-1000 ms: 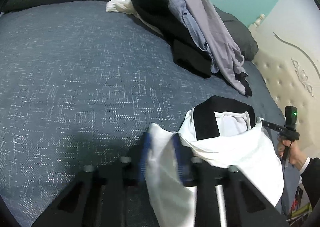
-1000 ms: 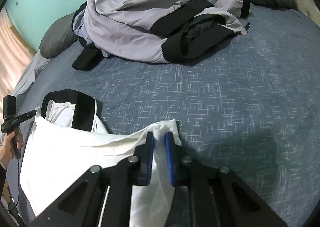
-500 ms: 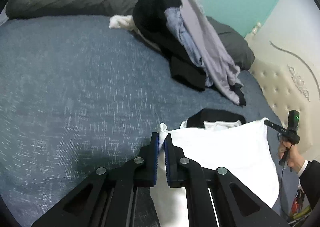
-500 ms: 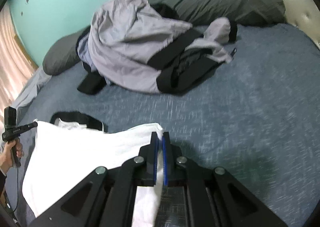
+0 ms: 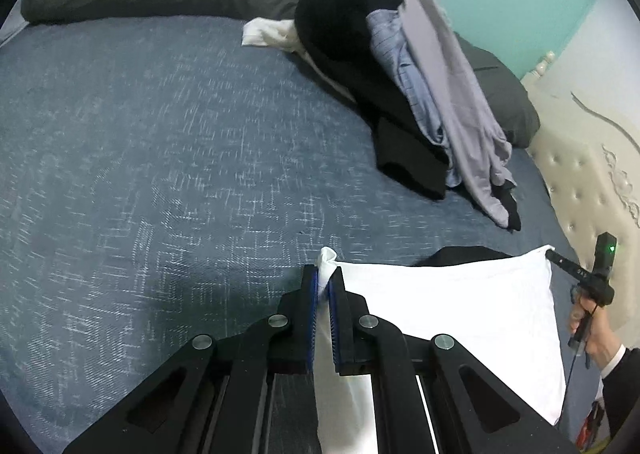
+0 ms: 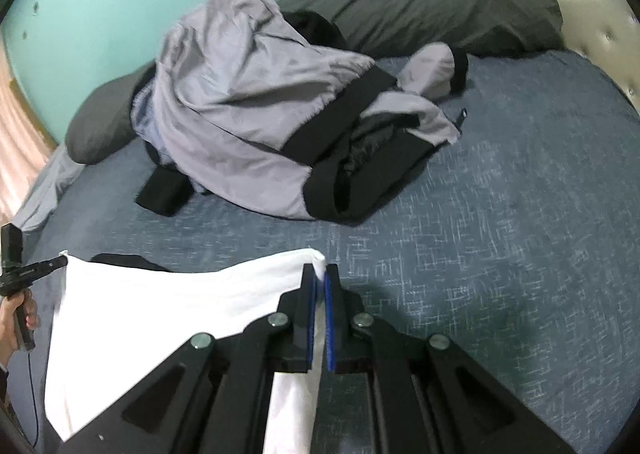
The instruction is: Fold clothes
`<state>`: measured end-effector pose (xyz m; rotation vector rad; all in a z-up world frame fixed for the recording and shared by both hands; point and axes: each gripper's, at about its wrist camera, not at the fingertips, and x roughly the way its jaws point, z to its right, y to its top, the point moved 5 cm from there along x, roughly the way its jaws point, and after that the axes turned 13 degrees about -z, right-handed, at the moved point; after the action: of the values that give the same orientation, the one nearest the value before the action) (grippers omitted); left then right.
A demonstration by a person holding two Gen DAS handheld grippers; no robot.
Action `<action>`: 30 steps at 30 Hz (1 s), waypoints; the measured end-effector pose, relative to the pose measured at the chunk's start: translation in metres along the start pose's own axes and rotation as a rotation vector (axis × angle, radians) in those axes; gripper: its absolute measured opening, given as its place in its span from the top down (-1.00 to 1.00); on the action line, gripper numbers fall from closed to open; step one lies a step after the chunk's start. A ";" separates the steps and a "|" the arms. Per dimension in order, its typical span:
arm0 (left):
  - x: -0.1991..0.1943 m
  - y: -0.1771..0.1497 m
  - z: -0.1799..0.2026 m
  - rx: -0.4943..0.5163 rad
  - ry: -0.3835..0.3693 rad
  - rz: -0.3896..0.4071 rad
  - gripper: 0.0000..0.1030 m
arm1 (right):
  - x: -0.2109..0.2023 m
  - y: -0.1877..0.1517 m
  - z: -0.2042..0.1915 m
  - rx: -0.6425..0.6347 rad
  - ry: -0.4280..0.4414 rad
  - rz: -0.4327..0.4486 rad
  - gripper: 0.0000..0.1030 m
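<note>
Left tool and right tool each pinch a corner of the white garment, stretched above the bed; thin bites risk slipping; uneven pull skews the fold

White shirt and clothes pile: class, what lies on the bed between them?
Only bare blue blanket separates the white shirt from the clothes pile, in both wrist views.

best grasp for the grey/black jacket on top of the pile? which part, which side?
Judging by its pose, grip the black band crossing the grey jacket: a firm doubled strip lying raised on the crumpled heap. Come from the open bedspread side, pointing toward the pillows, since that flank is unobstructed. Both grippers are now shut on the white garment, so one must release first.
</note>
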<state>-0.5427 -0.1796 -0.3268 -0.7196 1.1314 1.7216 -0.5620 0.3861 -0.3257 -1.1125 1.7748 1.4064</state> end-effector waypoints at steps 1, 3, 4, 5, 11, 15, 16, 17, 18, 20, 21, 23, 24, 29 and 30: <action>0.004 0.000 -0.002 -0.006 0.002 -0.005 0.89 | 0.007 -0.001 0.003 0.011 -0.009 -0.013 0.93; 0.010 -0.002 -0.004 -0.016 0.005 -0.011 0.89 | 0.015 -0.004 0.007 0.029 -0.012 -0.027 0.93; 0.014 -0.002 -0.004 -0.017 0.009 -0.018 0.89 | 0.019 -0.006 0.009 0.039 -0.010 -0.034 0.93; 0.017 -0.003 -0.005 -0.018 0.013 -0.026 0.88 | 0.023 -0.008 0.011 0.048 -0.008 -0.040 0.93; 0.026 -0.006 -0.006 -0.042 0.032 -0.058 0.77 | 0.036 -0.016 0.014 0.122 0.056 -0.097 0.93; 0.017 -0.010 -0.012 -0.086 0.033 -0.066 -0.01 | 0.035 -0.018 0.020 0.187 0.052 -0.121 0.87; 0.011 -0.011 -0.012 -0.082 0.027 -0.062 -0.01 | 0.032 -0.017 0.022 0.204 0.032 -0.116 0.78; 0.004 -0.013 -0.012 -0.078 0.021 -0.057 -0.01 | 0.025 -0.019 0.024 0.219 0.045 -0.101 0.66; -0.004 -0.016 -0.014 -0.084 0.021 -0.052 -0.01 | 0.019 -0.020 0.026 0.234 0.058 -0.087 0.46; -0.018 -0.024 -0.018 -0.103 0.009 -0.041 -0.06 | 0.007 -0.027 0.031 0.259 0.087 -0.075 0.35; -0.025 -0.029 -0.020 -0.117 -0.004 -0.036 -0.09 | 0.001 -0.032 0.033 0.268 0.103 -0.076 0.35; -0.040 -0.047 -0.022 -0.138 -0.030 -0.039 -0.10 | -0.011 -0.042 0.037 0.287 0.134 -0.079 0.35; -0.046 -0.058 -0.021 -0.136 -0.038 -0.045 -0.10 | -0.019 -0.052 0.037 0.292 0.153 -0.077 0.35; -0.069 -0.120 -0.015 -0.152 -0.093 -0.082 -0.10 | -0.055 -0.113 0.029 0.304 0.240 -0.084 0.35; -0.071 -0.134 -0.015 -0.157 -0.094 -0.096 -0.10 | -0.064 -0.128 0.026 0.301 0.258 -0.082 0.35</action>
<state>-0.3916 -0.1996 -0.3237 -0.7680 0.8902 1.7574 -0.4205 0.4162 -0.3360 -1.2270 2.0141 0.9405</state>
